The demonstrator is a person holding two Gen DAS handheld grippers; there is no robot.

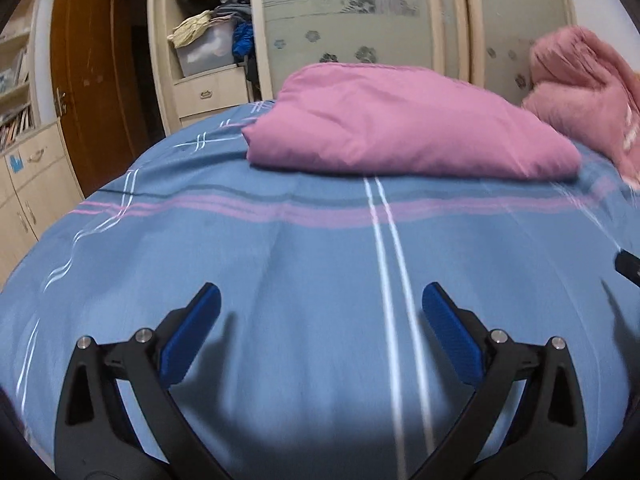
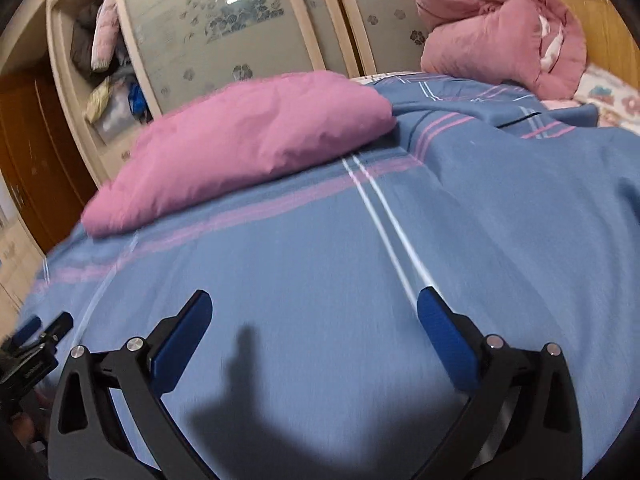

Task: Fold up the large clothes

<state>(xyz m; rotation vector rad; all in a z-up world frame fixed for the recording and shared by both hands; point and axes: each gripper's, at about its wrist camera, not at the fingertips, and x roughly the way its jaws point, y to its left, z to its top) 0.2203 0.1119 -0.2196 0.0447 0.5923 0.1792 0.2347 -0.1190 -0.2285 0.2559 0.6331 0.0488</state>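
Observation:
A large blue cover (image 1: 312, 264) with pink and white stripes lies spread over the bed; it also fills the right wrist view (image 2: 320, 256). My left gripper (image 1: 320, 300) is open and empty just above it, near the white double stripe (image 1: 390, 280). My right gripper (image 2: 314, 306) is open and empty above the same cloth, its right finger by the white stripe (image 2: 384, 220). The left gripper shows at the lower left edge of the right wrist view (image 2: 36, 332). A tip of the right gripper shows at the right edge of the left wrist view (image 1: 628, 266).
A folded purple-pink quilt (image 1: 400, 124) lies on the far part of the bed (image 2: 248, 140). A bundled pink quilt (image 1: 588, 92) sits at the far right (image 2: 504, 28). Behind stand a wardrobe with frosted sliding doors (image 1: 360, 12), an open shelf of clothes (image 1: 208, 20) and a brown door (image 1: 92, 92).

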